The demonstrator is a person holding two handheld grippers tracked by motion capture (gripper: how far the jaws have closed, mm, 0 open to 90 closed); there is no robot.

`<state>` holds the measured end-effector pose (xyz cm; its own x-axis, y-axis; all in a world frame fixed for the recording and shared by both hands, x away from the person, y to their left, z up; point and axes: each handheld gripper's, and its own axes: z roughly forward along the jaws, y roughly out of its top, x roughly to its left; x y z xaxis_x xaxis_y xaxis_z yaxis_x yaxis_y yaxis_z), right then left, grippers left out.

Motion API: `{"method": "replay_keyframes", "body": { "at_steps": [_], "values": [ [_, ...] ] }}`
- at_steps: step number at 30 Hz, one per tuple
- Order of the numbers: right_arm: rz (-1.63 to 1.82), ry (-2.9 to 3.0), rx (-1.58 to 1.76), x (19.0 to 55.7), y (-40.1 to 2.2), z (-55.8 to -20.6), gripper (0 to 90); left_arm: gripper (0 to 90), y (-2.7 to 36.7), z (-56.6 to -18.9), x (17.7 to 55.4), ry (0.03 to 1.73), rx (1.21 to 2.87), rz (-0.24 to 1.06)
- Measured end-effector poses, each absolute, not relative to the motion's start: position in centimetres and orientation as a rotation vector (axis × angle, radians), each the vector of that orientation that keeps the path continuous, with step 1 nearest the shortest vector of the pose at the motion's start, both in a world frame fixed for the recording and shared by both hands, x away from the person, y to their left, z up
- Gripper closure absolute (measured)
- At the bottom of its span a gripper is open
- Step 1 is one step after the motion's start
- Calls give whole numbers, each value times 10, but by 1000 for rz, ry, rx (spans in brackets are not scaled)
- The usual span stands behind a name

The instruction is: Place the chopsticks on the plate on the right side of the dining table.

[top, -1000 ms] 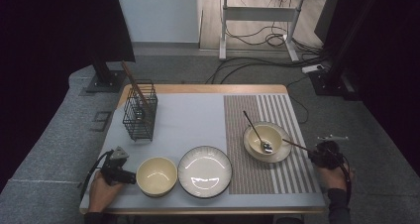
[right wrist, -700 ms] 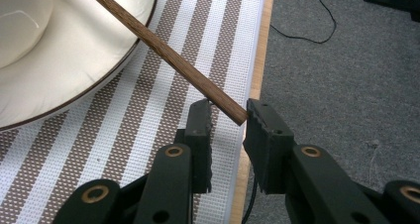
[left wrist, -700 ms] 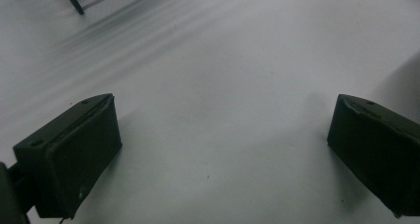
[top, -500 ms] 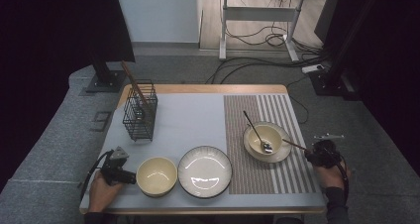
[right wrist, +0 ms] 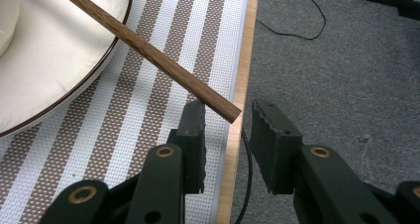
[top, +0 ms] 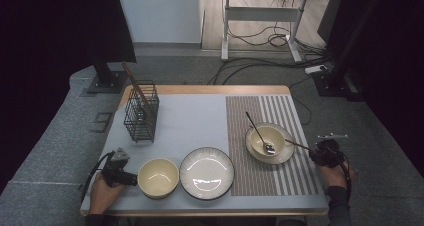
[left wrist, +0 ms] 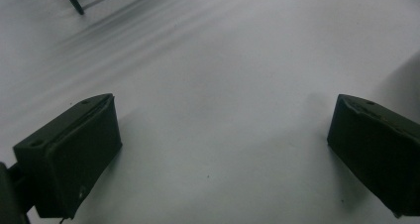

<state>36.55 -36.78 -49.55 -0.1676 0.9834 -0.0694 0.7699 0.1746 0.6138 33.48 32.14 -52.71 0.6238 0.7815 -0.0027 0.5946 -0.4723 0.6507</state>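
Right tool (right wrist: 228,122): jaws just closing, part-open about wooden chopstick (right wrist: 148,53) end, not yet clamped; step, grasping it off cream bowl (top: 268,142); next, squeeze, lift clear.

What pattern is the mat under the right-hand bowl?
The mat has brown and white stripes, clearest in the right gripper view.

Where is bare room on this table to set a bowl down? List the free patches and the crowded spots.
Free: the grey mat between the wire basket and the striped mat, behind the plate; also the striped mat's near right corner. Crowded: the front row, where yellow bowl and plate nearly touch, and around the saucer with bowl, spoon and wooden stick.
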Motion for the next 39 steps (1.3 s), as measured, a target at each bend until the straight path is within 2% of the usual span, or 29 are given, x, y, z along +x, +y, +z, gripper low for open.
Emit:
{"method": "replay_keyframes", "body": {
  "at_steps": [17,25,39],
  "values": [
    [650,2027,1625,373,-357,-496,685,0,321,-527,335,1074,2228,394],
    [640,2028,1621,373,-354,-495,604,0,321,-527,335,1074,2228,393],
    [618,2013,1631,376,-363,-493,643,0,321,-527,335,1074,2228,394]
  ]
}}
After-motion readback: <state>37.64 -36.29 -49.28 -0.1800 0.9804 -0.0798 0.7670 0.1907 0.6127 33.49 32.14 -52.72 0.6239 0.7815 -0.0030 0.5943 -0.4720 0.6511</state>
